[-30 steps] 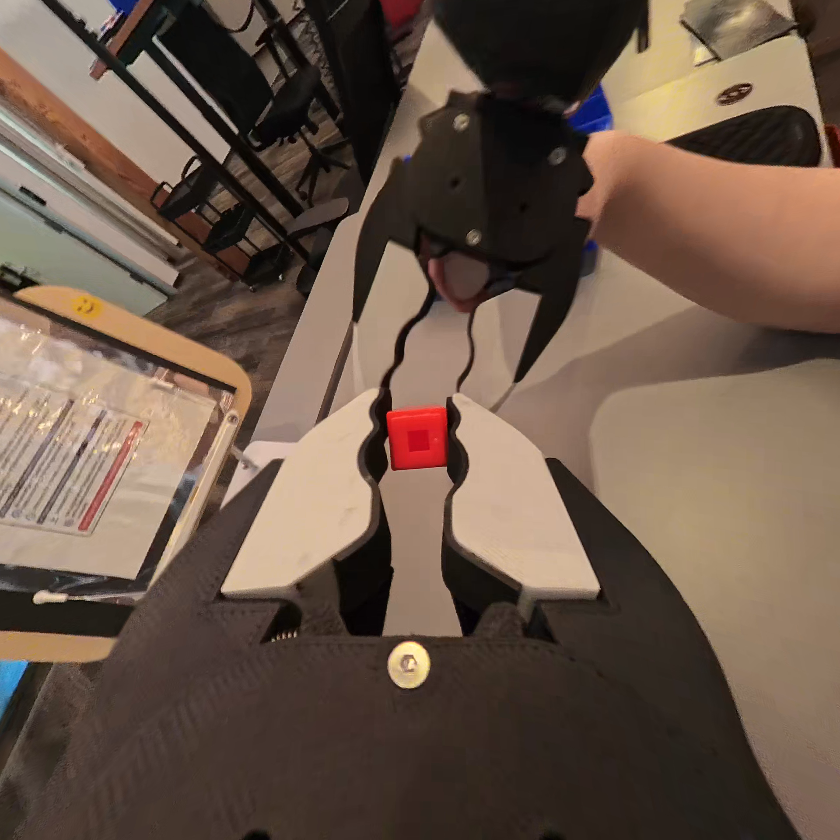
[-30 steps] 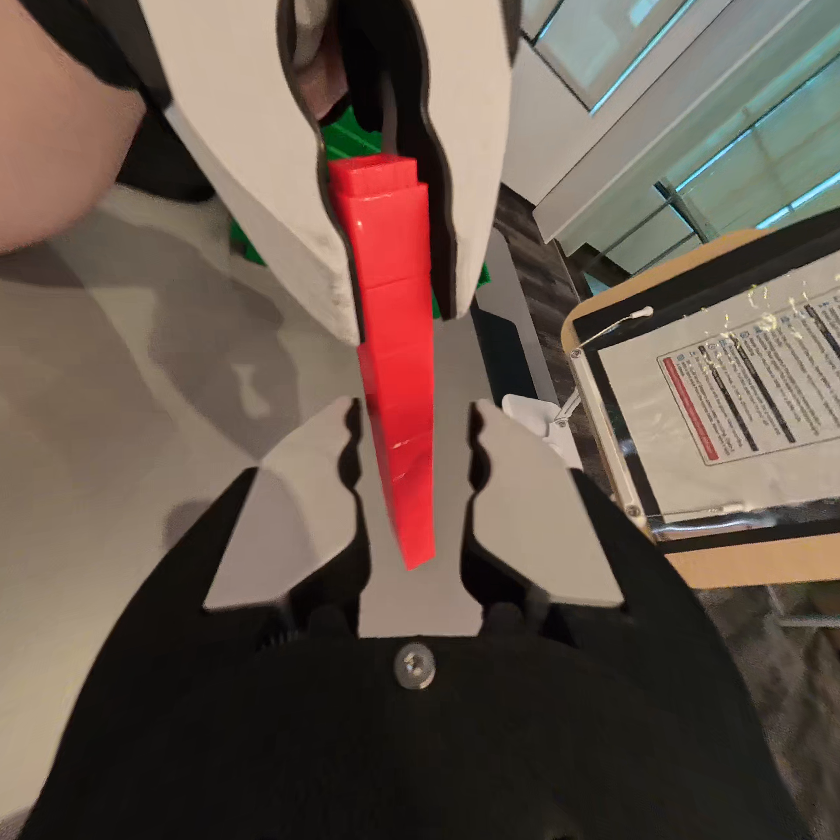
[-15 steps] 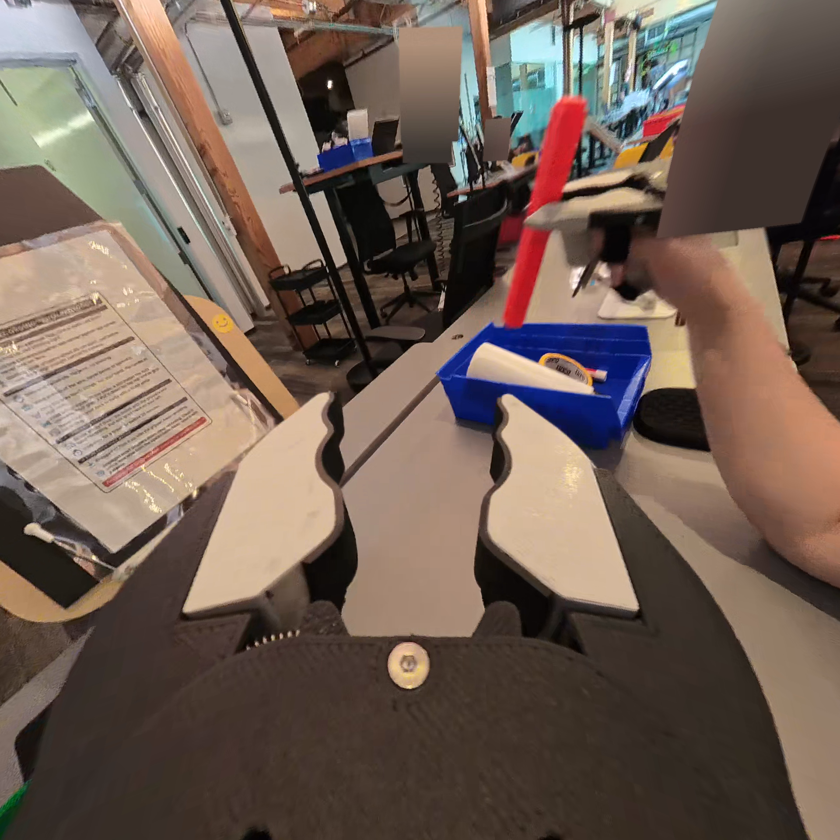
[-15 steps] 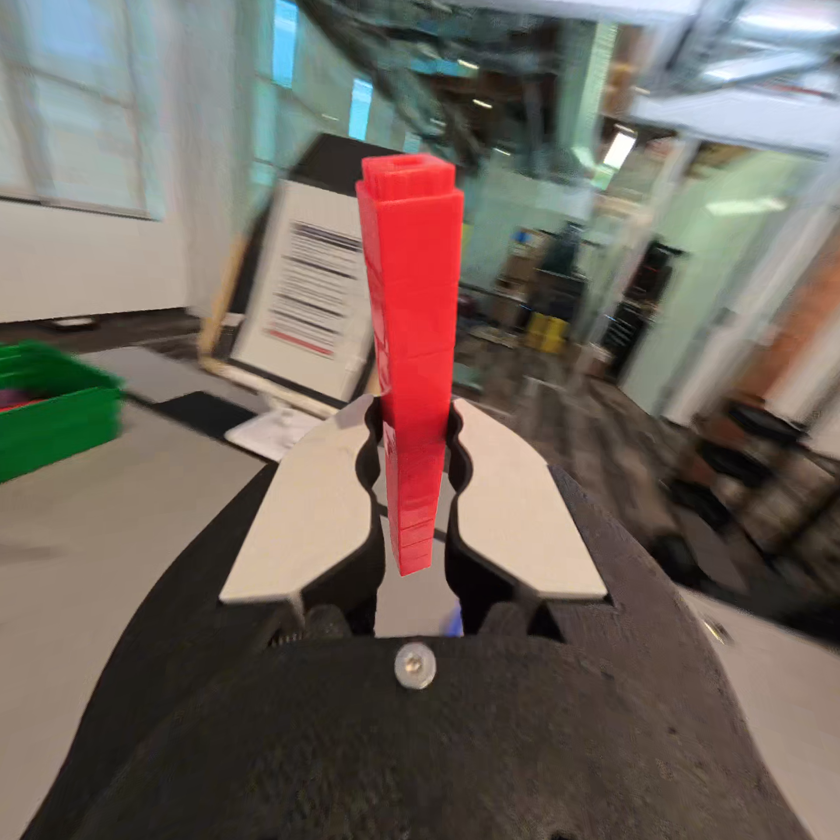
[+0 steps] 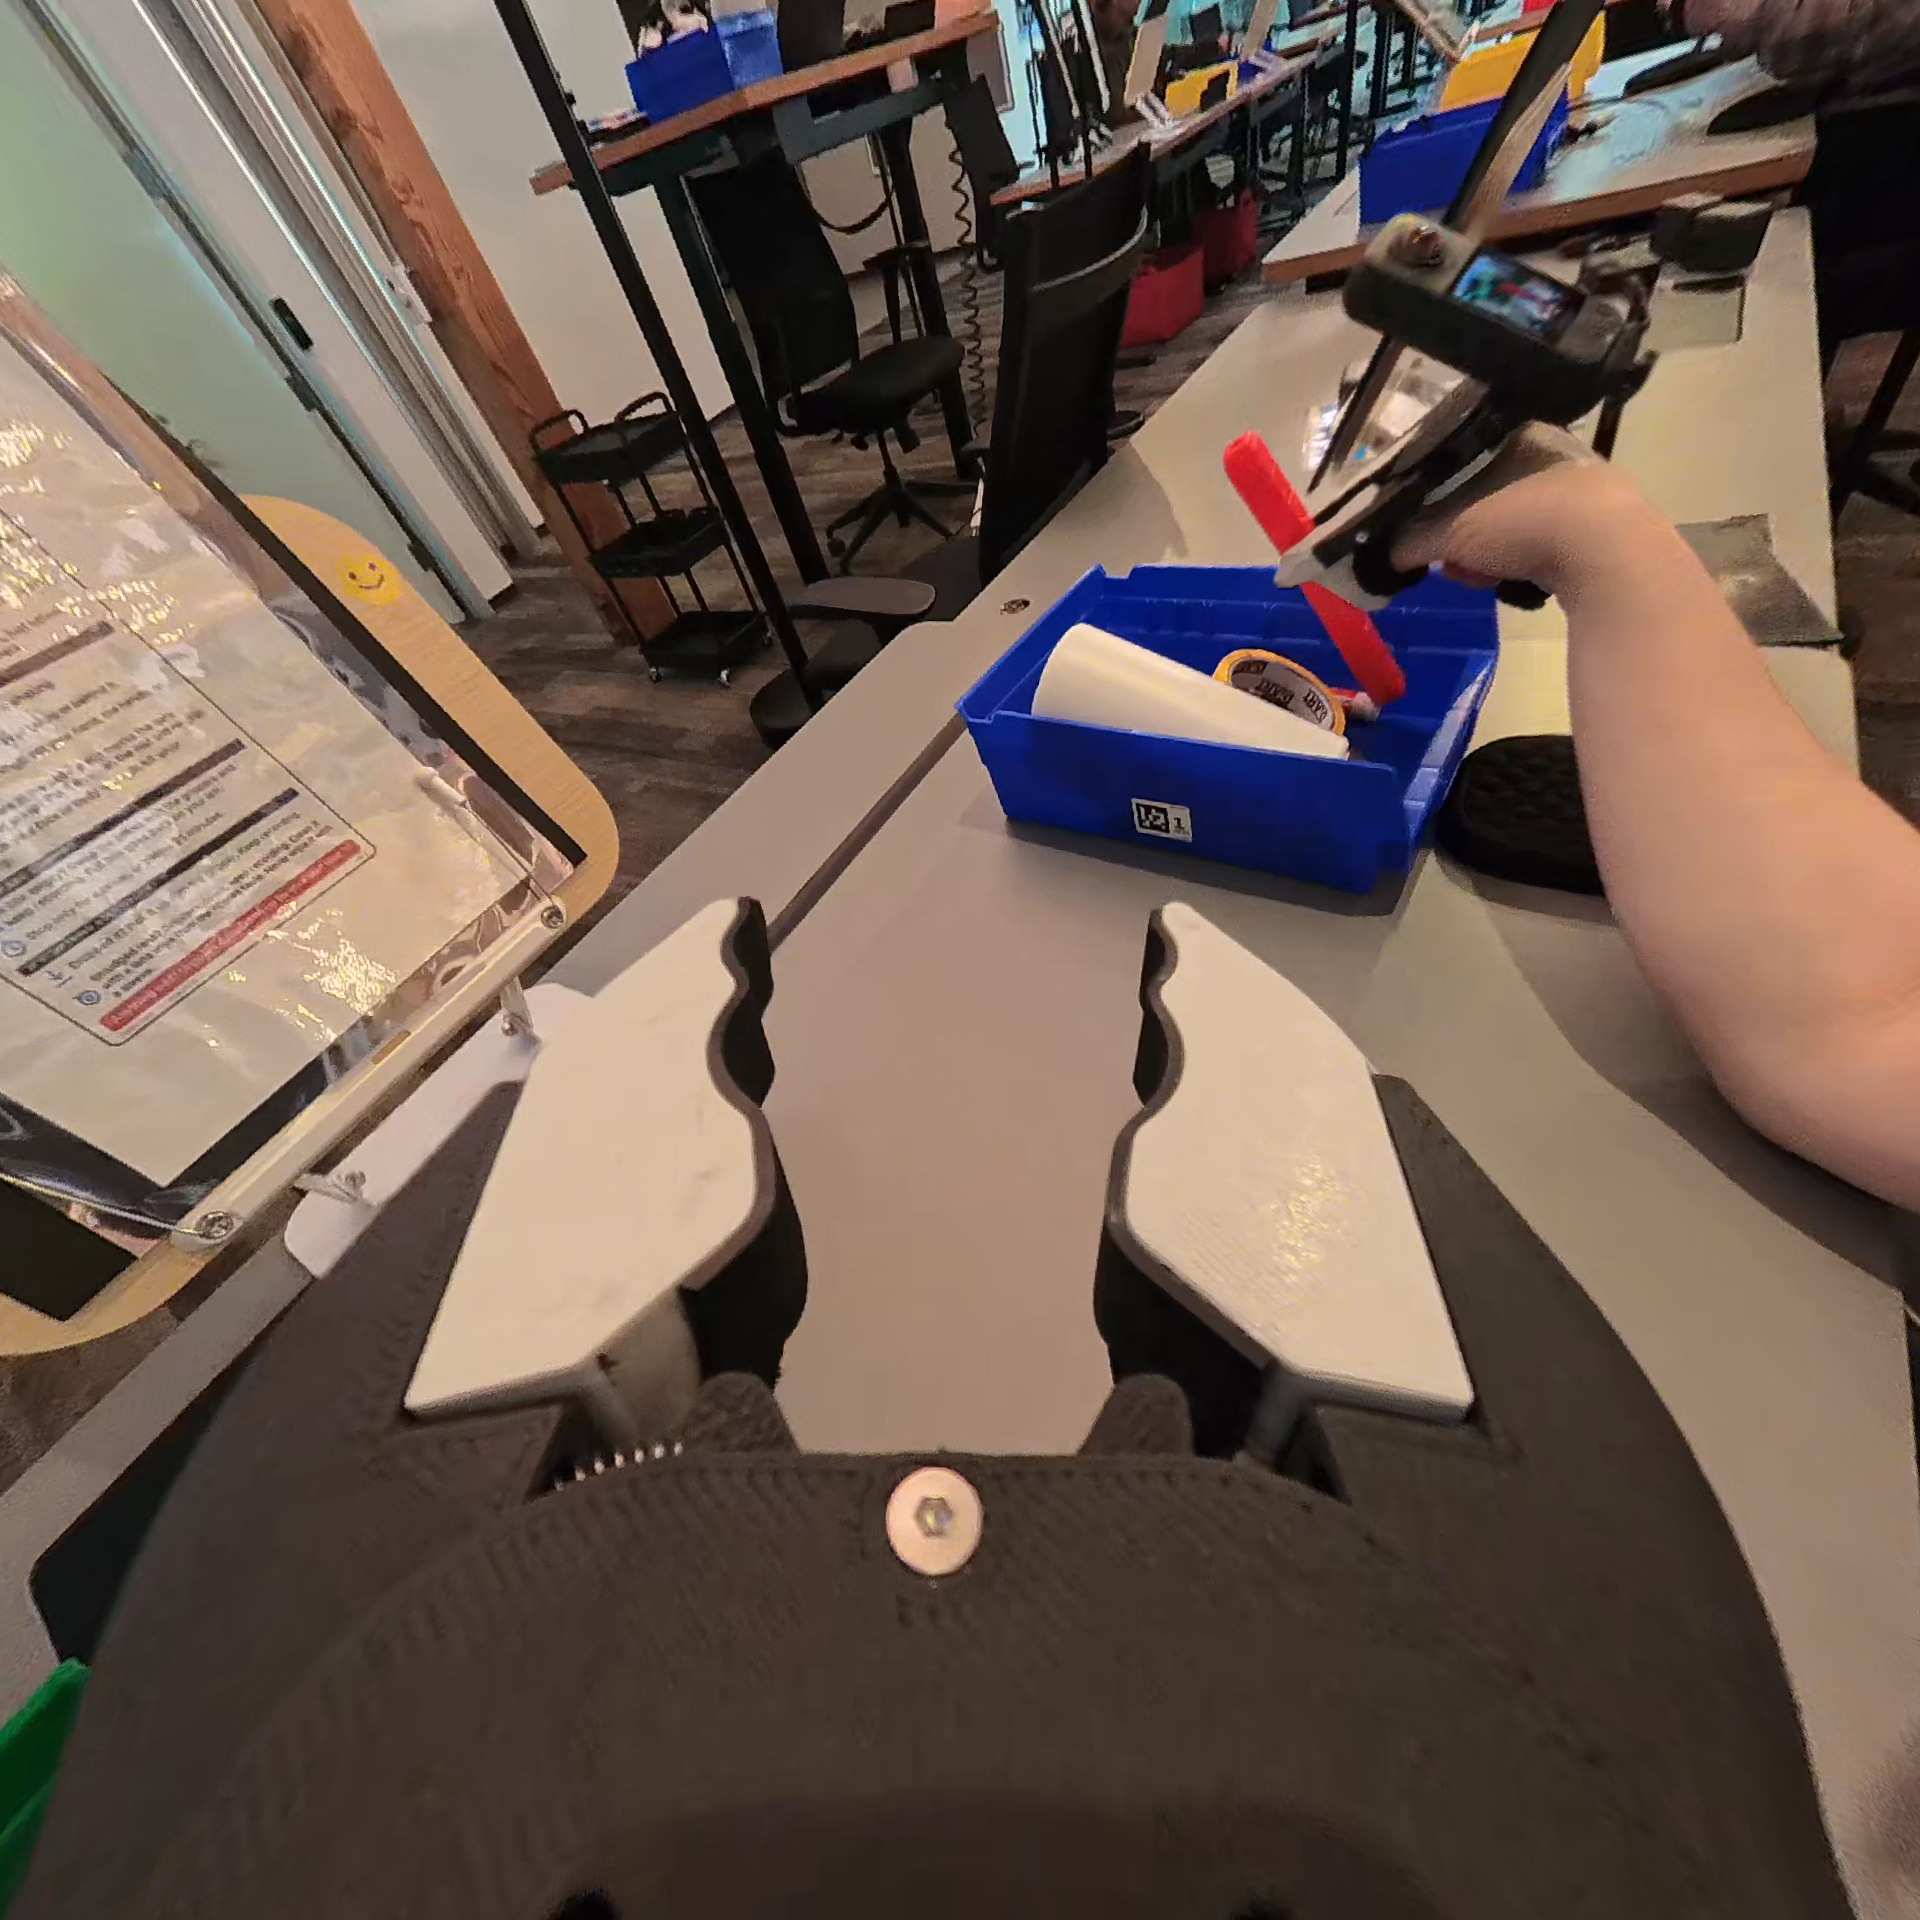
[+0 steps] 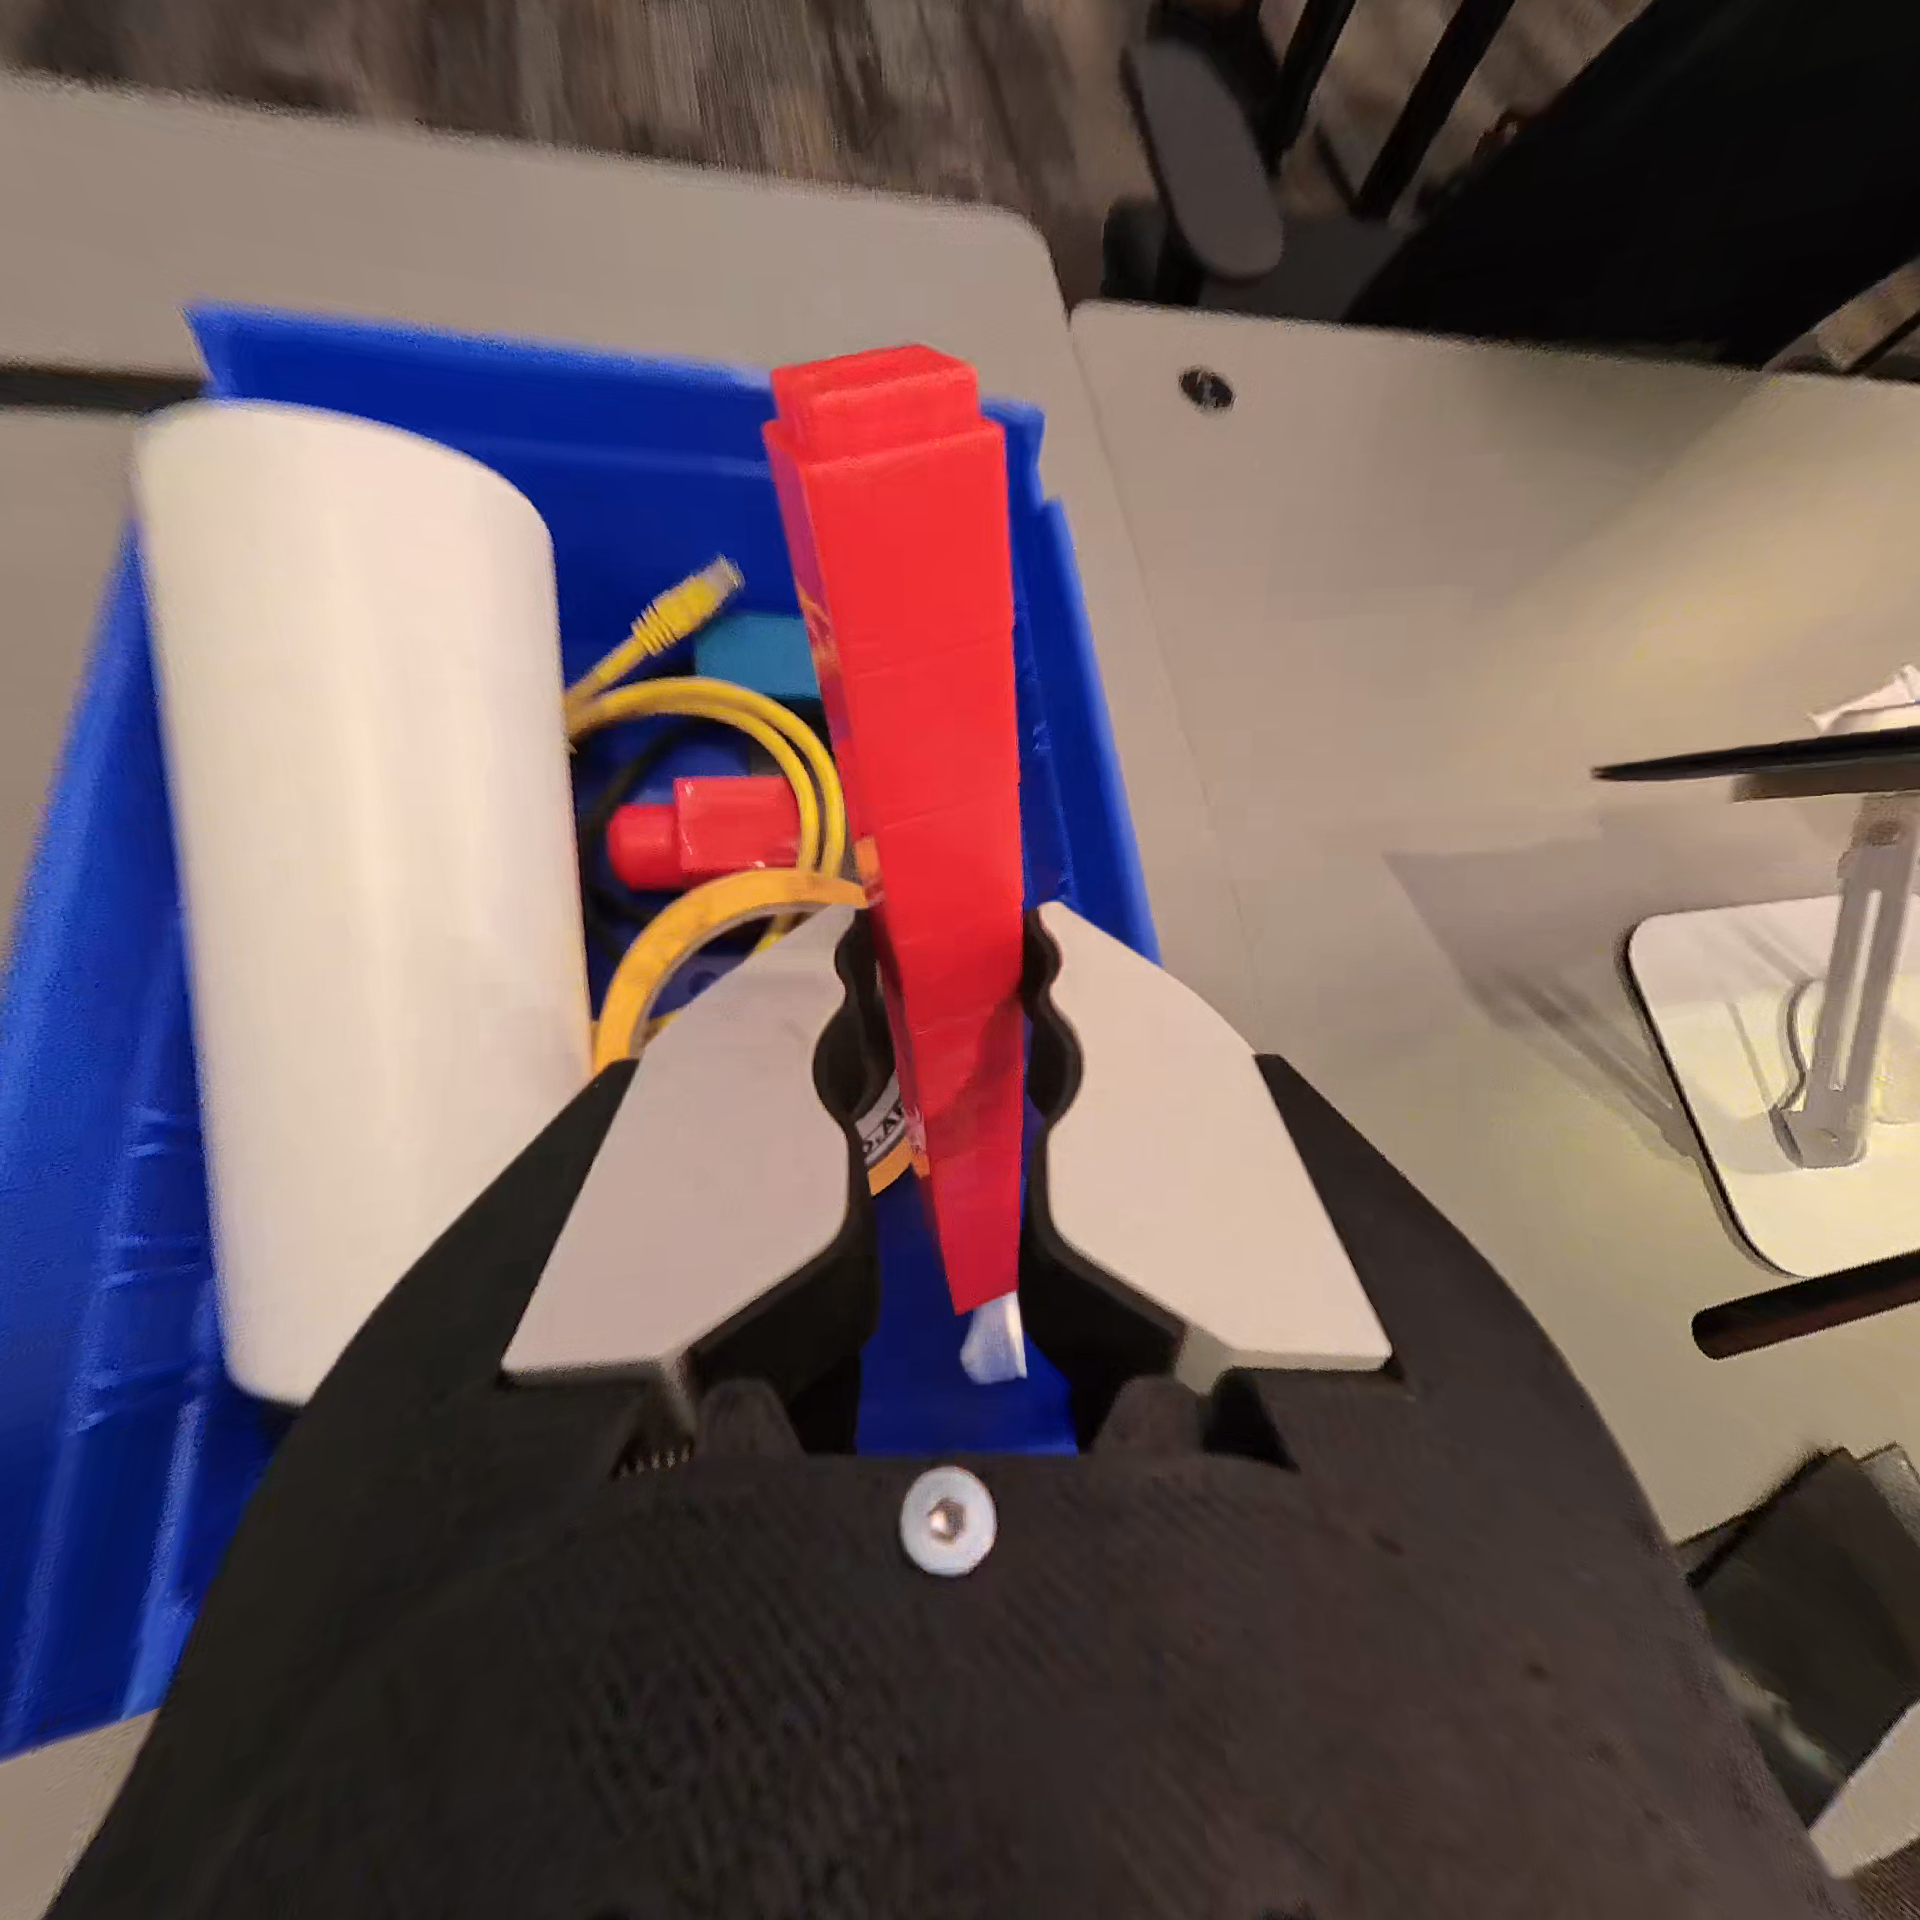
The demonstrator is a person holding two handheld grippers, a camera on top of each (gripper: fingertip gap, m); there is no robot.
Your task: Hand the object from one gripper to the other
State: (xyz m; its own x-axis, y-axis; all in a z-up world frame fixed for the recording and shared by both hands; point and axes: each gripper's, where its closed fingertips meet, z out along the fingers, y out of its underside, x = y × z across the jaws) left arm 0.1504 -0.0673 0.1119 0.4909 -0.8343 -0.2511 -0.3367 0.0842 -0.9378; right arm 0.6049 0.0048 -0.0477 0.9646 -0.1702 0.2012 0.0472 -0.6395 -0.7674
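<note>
Both grippers differ: your right gripper (image 6: 940,971) clamps the red bar (image 6: 914,748) over the blue bin (image 5: 1195,800); your left gripper (image 5: 951,966) gapes empty above bare table (image 5: 935,1143).

The right gripper (image 6: 940,935) clamps a long red plastic block bar (image 6: 914,727) between its grey fingertips, above the open blue plastic bin (image 6: 62,987). Inside the bin, a white paper roll (image 6: 364,831) lies along the left wall; beside it are a coiled yellow cable (image 6: 717,707), a short red plastic piece (image 6: 707,842) and an orange tape ring (image 6: 665,945). The bin sits on the grey tabletop (image 6: 1299,623) near its far edge.
</note>
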